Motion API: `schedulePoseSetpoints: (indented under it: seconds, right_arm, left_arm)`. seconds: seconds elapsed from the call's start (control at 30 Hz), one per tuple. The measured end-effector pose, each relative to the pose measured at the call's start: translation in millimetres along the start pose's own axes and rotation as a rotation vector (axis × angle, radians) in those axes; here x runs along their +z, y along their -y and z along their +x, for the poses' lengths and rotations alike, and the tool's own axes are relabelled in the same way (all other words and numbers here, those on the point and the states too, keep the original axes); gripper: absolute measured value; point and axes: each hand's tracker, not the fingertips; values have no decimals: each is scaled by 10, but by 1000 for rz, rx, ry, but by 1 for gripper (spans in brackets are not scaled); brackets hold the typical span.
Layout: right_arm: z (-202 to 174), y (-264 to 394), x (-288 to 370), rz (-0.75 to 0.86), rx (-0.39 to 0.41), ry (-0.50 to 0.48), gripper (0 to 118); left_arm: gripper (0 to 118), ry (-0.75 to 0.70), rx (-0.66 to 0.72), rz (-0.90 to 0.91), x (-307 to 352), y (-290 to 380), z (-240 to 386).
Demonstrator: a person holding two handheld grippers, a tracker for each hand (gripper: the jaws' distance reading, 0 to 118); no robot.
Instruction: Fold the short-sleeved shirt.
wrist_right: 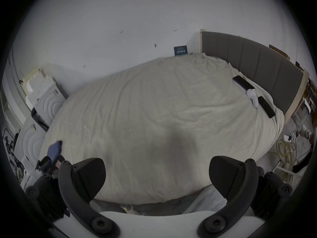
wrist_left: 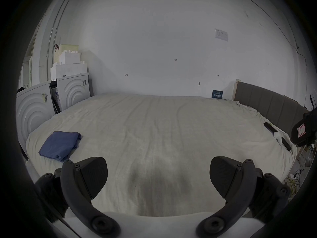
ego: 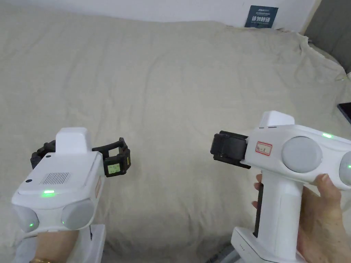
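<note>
**Shirt**: blue, lying in a compact, already doubled bundle at the bed's left edge, near its front corner. Neither gripper touches it. The right gripper view catches a sliver of it beyond the other gripper.

**Left gripper**: held above the bed's front edge, left of centre; jaws spread wide, nothing between them, as its own view confirms.

**Right gripper**: held level with the left, well apart from it, right of centre. Its own view shows the jaws parted and empty.

**Step in hand (judged):** both tools hover over bare sheet, so either the fold is finished and the shirt set aside, or it waits to be fetched; I cannot tell which. If fetching, bring the left gripper to the bundle, pinch through all layers at a corner, and lift it whole rather than by the top ply, or it will spill open. Lay it on the middle of the bed where both grippers reach, and spread it flat before any crease.

**Bed**: wide, covered in a pale beige sheet, lightly wrinkled, soft enough that jaws pressed down may catch sheet along with cloth.

**Right edge of bed:** two dark phones with a small white object between them.

**Room:** grey padded headboard along the right edge; white wall behind the far edge with a small dark sign; white cabinets stacked with foam blocks off the far left corner; cables on the floor to the right.
</note>
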Motion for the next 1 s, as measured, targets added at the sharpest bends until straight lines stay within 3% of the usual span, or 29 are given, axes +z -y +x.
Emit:
schedulePoseSetpoints:
  seconds: [0.07, 0.23, 0.43, 0.53, 0.67, 0.87, 1.0]
  right_arm:
    - [-10, -21, -92, -8, 26, -1, 118]
    - [-95, 40, -241, 21, -32, -32, 117]
    - [-25, 213, -725, -36, 123, -115, 117]
    - [-60, 248, -1086, -67, 103, 31, 117]
    - [40, 68, -1622, -48, 80, 152, 117]
    - [19, -432, -2335, 81, 75, 300, 117]
    - [25, -648, -2621, 61, 63, 337, 117]
  left_arm:
    - [118, 4, 1, -15, -34, 39, -5]
    - [118, -5, 22, -72, -214, 124, -33]
    - [118, -16, 58, -124, -546, 171, -35]
    - [118, -30, 56, -164, -794, 172, -52]
    - [118, -54, 106, -211, -1285, 98, -200]
    - [118, -142, 139, -250, -2254, -153, -377]
    - [118, -214, 219, -321, -2736, -196, -441]
